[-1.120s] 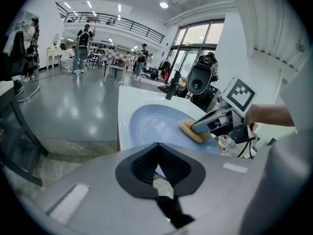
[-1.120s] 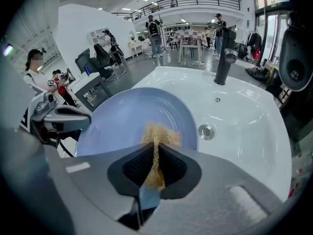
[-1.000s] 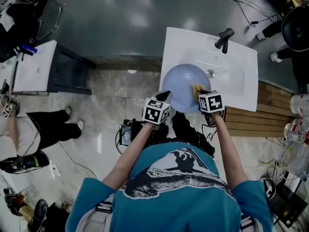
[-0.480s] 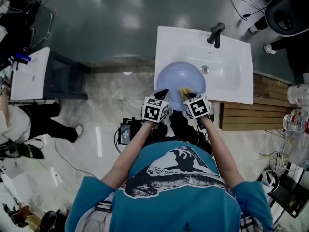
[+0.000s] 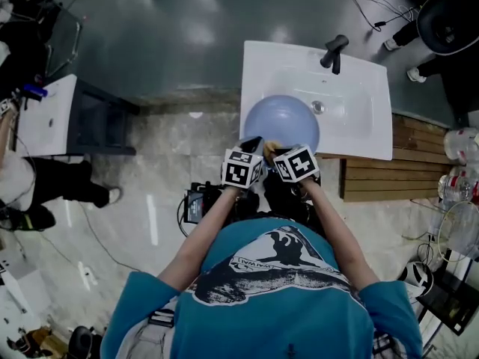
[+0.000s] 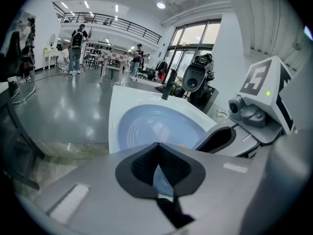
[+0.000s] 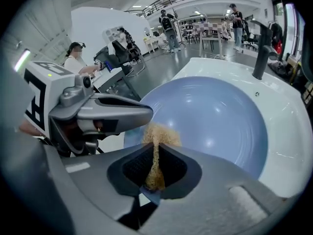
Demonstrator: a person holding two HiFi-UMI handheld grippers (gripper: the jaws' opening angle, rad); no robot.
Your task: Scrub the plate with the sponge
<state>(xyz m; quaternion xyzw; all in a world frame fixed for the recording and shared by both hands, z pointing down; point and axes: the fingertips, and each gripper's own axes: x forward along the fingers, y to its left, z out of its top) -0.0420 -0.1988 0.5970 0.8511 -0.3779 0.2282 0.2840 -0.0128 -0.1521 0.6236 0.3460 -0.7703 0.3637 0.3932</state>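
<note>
A pale blue plate (image 5: pixel 283 122) lies tilted in the white sink (image 5: pixel 359 126), with its near rim over the sink's front edge. My left gripper (image 5: pixel 254 143) is shut on that near rim; the blue edge shows between its pads (image 6: pixel 146 168). My right gripper (image 5: pixel 274 148) is shut on a tan sponge (image 5: pixel 271 145), which is squeezed thin between the jaws. The sponge (image 7: pixel 159 133) presses on the plate (image 7: pixel 215 116) near its lower left rim, close beside the left gripper (image 7: pixel 107 114). The two grippers are almost touching.
A black faucet (image 5: pixel 333 51) stands at the sink's far side, and the drain (image 5: pixel 318 107) sits just past the plate. Wooden slats (image 5: pixel 397 170) lie to the right. A white cabinet (image 5: pixel 45 114) and a person (image 5: pixel 30 185) are at the left.
My right gripper has slid the sponge leftward along the plate's near part, from its right side to just beside the left gripper. The left gripper has kept its hold.
</note>
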